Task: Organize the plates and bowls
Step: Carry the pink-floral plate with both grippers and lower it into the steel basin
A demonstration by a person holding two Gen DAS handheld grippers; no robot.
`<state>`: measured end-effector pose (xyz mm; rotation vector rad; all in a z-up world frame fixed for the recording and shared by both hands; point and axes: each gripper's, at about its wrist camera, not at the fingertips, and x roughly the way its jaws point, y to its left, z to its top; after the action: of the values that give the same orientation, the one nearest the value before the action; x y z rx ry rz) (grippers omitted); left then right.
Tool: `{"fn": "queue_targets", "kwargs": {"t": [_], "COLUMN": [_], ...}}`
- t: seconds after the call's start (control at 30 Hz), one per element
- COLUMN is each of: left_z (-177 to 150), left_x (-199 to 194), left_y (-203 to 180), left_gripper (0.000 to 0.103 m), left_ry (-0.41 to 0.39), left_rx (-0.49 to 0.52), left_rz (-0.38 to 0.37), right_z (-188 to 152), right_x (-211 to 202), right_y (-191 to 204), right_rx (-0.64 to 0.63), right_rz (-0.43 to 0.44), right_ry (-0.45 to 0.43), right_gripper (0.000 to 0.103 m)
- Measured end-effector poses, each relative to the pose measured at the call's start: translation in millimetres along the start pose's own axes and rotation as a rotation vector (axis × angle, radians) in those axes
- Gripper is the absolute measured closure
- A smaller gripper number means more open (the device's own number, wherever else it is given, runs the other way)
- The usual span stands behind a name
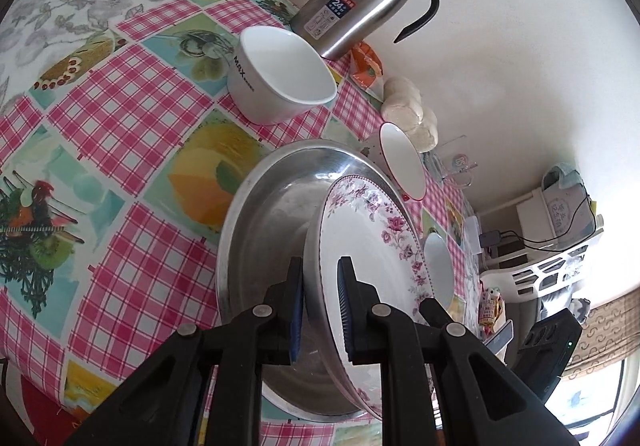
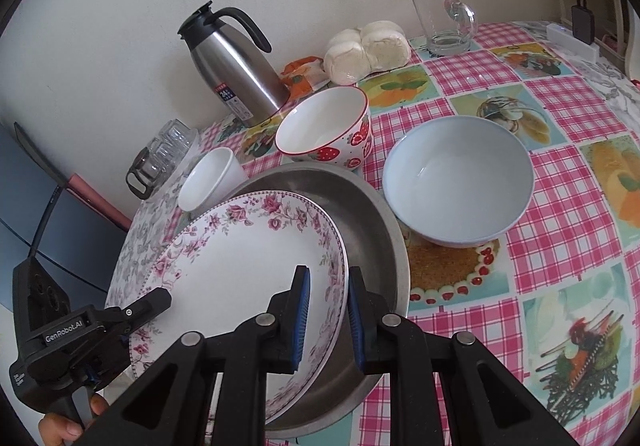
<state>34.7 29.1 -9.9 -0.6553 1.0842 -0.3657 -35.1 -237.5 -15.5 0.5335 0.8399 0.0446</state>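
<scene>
1. Floral plate, white with a pink rose border, tilted above the metal basin, near rim low inside it, far rim raised toward the table's left edge.
2. Clamped at opposite rims: left gripper closed on the plate's edge, one blue pad under and one over; right gripper closed on the other edge in the same way.
3. Crowded round the basin: pale blue bowl just beside its right rim, strawberry bowl close behind, small white cup at the back left.
4. Squarish white bowl marked "MRX" on its side, well apart from the basin in the left wrist view.
5. Steel jug near the wall, label reading "24"; smaller print illegible.
6. Wrapped buns and glass mug along the back edge.
7. Open checked tablecloth to the right of the bowls; wall close behind the jug.
8. "GenRobot.AI" printed on the left gripper's body.
</scene>
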Motion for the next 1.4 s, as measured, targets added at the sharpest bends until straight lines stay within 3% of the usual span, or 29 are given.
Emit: {"fn": "queue_targets", "kwargs": {"t": [0.37, 0.8, 1.03, 1.4], "left_z": [5, 9, 9, 6], "left_x": [14, 28, 32, 37], "left_y": [0, 1, 11, 5], "left_gripper": [0.087, 0.087, 0.087, 0.086], "left_ry": [-0.015, -0.006, 0.006, 0.037], "left_rx": [0.025, 0.034, -0.007, 0.024], "left_rz": [0.046, 0.048, 0.066, 0.118], "right_z": [7, 13, 9, 9], "right_x": [12, 22, 31, 31], "right_y": [4, 2, 2, 1], "right_rx": [-0.014, -0.024, -0.051, -0.064], "right_rz": [-0.017, -0.039, -0.061, -0.081], "right_ry": [-0.029, -0.051, -0.017, -0.020], "right_gripper": [0.083, 0.083, 0.083, 0.083]}}
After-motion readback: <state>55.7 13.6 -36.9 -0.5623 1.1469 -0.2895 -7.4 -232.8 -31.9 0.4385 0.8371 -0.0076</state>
